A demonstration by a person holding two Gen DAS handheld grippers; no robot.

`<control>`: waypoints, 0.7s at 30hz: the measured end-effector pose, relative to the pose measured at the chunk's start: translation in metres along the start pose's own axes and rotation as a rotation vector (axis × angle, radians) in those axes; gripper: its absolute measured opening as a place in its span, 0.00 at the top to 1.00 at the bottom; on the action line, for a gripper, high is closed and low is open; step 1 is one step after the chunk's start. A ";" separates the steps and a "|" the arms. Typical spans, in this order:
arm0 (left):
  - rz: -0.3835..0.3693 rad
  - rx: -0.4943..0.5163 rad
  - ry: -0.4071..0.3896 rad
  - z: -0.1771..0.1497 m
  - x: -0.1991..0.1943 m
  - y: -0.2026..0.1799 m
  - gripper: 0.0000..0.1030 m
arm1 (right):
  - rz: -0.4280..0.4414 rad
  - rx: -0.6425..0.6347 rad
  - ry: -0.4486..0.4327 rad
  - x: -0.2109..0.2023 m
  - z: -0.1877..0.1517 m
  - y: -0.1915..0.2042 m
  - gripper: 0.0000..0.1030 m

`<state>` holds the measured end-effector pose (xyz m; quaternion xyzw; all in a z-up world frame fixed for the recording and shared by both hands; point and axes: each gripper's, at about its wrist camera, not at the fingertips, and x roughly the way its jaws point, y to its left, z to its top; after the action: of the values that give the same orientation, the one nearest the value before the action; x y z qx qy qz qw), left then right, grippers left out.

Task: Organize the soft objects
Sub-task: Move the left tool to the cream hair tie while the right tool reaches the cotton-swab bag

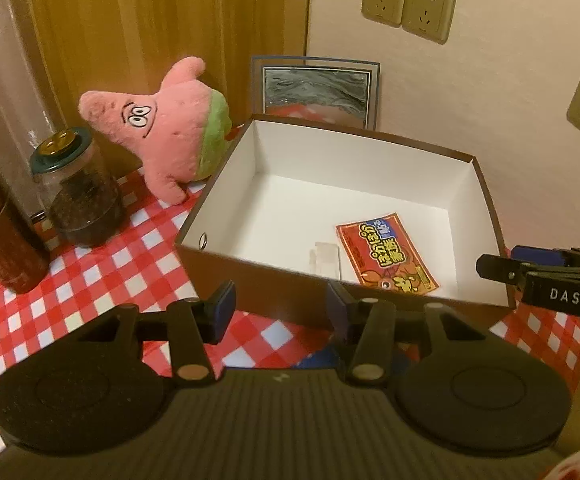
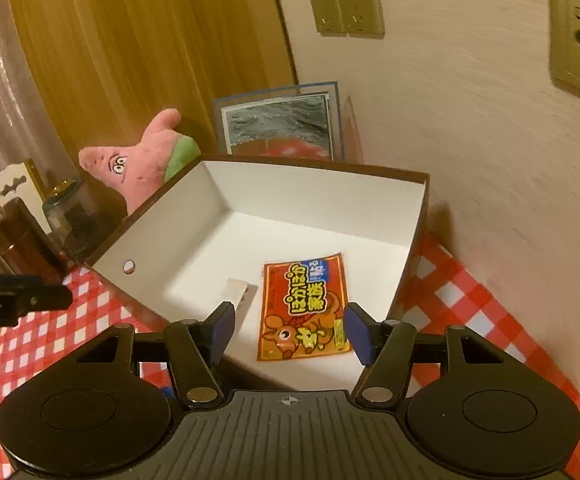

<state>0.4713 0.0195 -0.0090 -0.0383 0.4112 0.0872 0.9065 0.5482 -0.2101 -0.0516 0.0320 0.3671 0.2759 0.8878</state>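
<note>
- Pink star plush (image 1: 170, 128) with green shorts stands at the table's (image 1: 90, 280) back edge, touching the box's (image 1: 226, 176) left wall
- Left hand-held gripper (image 1: 280, 312) and right hand-held gripper (image 2: 290, 330): both open, empty, well apart from it

In the right wrist view the box (image 2: 194, 216) wall hides the pink plush star's (image 2: 138, 168) lower body at ten o'clock. The left gripper (image 2: 22, 296) is cut off at nine o'clock. The small white slip (image 2: 236, 292) in the box is unreadable.
</note>
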 end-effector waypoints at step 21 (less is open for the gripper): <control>0.007 -0.031 -0.007 -0.070 -0.079 0.058 0.53 | 0.023 0.017 -0.015 -0.056 -0.046 0.055 0.33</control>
<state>0.3575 0.0567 0.0044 -0.0504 0.4066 0.0971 0.9070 0.4594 -0.1994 -0.0351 0.0458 0.3622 0.2827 0.8870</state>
